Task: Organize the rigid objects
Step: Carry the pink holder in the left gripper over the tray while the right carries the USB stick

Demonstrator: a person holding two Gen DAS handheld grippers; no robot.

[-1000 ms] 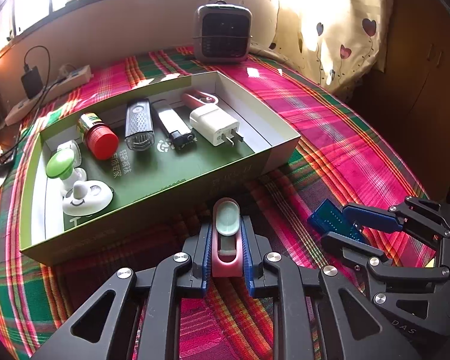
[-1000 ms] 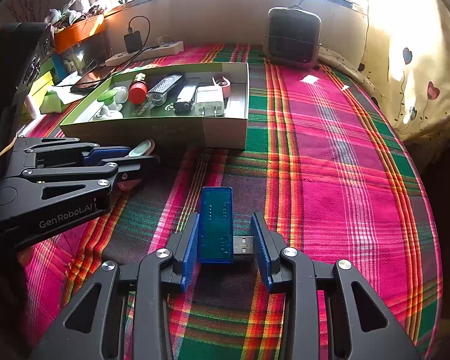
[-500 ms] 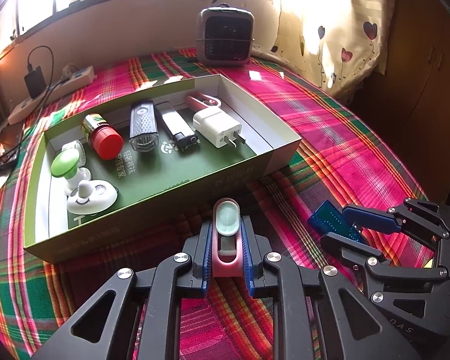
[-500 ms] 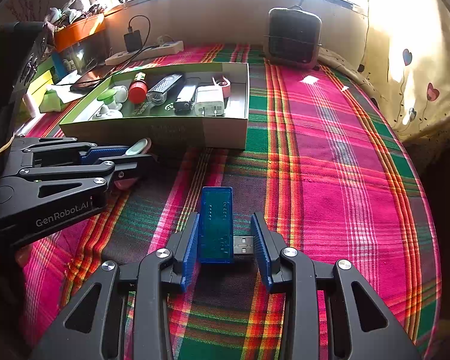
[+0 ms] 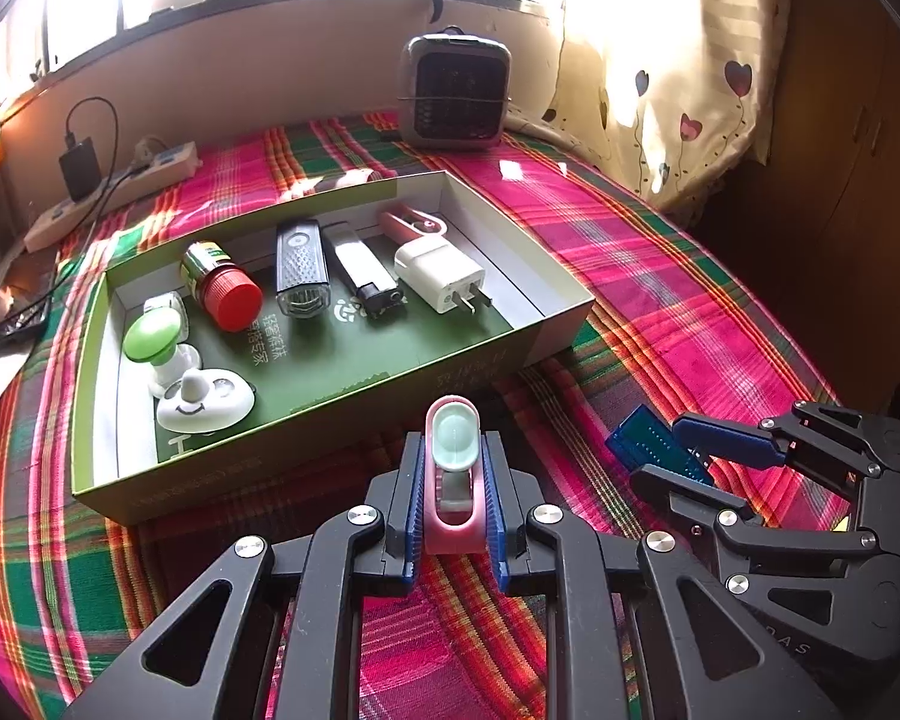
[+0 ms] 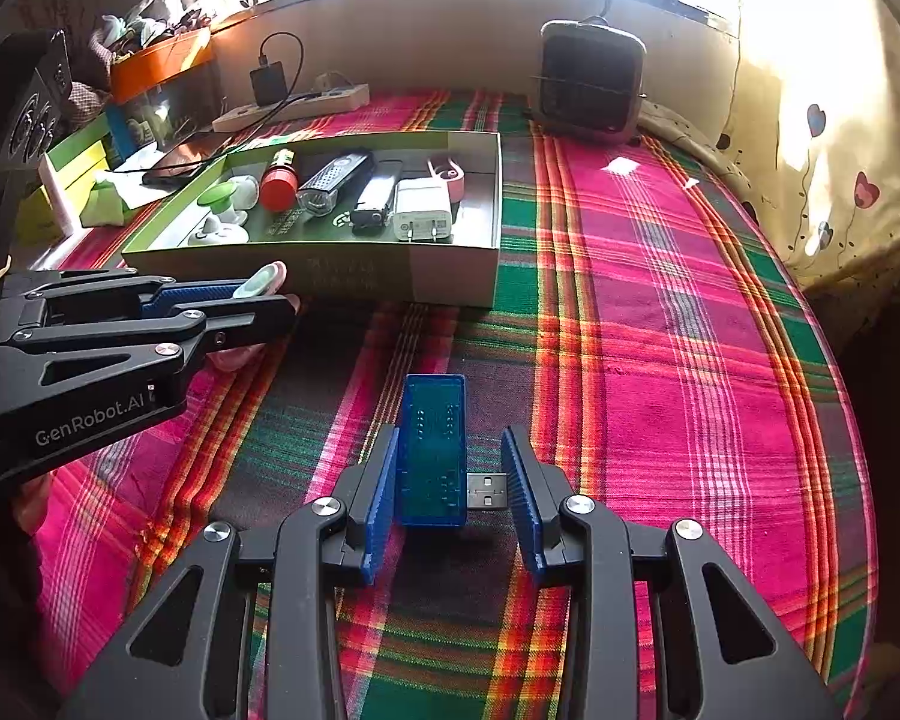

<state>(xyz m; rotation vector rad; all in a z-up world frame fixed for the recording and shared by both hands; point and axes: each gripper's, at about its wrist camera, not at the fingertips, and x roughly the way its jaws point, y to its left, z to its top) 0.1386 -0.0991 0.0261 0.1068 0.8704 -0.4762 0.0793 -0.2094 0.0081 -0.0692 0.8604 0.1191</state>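
My left gripper is shut on a pink holder with a pale green oval top. It hovers just in front of the near wall of the green cardboard box. In the right wrist view the same gripper comes in from the left with the pink holder in it. My right gripper is shut on a translucent blue USB stick held crosswise. One pad presses its body and the other its metal plug, low over the plaid cloth. From the left wrist view, the right gripper sits to the right.
The box holds a red-capped bottle, a black torch, a lighter, a white charger, a pink item and white toys. Behind stand a small heater and a power strip. A curtain hangs at the right.
The left gripper has drifted slightly up and away with the pink holder still in it. The right gripper and the blue stick have stayed put.
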